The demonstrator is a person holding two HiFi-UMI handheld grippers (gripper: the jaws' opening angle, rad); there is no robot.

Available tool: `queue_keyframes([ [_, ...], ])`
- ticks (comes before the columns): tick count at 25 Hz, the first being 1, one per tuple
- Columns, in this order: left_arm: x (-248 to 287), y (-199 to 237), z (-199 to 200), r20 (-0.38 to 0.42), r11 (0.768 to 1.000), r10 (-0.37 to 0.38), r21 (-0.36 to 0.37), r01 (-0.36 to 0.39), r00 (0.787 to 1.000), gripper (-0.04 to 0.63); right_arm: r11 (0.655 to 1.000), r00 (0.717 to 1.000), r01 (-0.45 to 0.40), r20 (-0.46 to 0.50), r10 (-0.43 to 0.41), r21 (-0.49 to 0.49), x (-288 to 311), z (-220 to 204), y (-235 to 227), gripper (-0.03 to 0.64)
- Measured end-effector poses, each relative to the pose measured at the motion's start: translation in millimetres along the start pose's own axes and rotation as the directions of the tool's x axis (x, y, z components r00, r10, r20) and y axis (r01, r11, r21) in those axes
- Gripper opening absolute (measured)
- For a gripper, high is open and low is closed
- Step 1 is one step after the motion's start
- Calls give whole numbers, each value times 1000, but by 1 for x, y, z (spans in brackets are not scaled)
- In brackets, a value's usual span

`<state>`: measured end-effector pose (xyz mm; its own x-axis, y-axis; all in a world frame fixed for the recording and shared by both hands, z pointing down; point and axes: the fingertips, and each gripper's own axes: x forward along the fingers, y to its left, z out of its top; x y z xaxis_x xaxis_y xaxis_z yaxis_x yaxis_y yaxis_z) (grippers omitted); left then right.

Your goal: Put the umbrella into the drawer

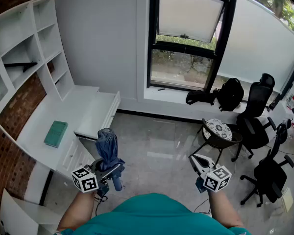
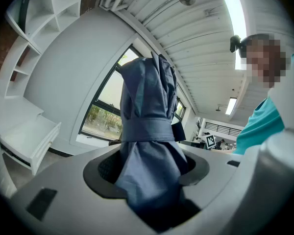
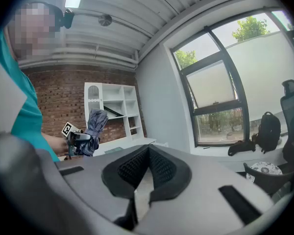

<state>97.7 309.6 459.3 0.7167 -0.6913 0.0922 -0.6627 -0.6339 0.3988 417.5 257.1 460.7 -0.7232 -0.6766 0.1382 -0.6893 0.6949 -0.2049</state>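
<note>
The left gripper is clamped on the folded blue umbrella, which stands upright out of its jaws, held in the air near the white desk. The right gripper, well apart from it, has its jaws together with nothing between them. Beyond the umbrella, the desk's drawer stands pulled open. A green book lies on the desktop.

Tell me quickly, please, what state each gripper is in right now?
Left gripper: shut on the folded blue umbrella.
Right gripper: shut, nothing between its jaws.
</note>
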Motion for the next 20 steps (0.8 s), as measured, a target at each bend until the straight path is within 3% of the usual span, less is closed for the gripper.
queue_keyframes([
  [20, 59, -68, -22, 30, 1000, 15, -18, -15, 999, 262, 999, 999, -25, -26, 24, -42, -75, 2, -50, 21],
])
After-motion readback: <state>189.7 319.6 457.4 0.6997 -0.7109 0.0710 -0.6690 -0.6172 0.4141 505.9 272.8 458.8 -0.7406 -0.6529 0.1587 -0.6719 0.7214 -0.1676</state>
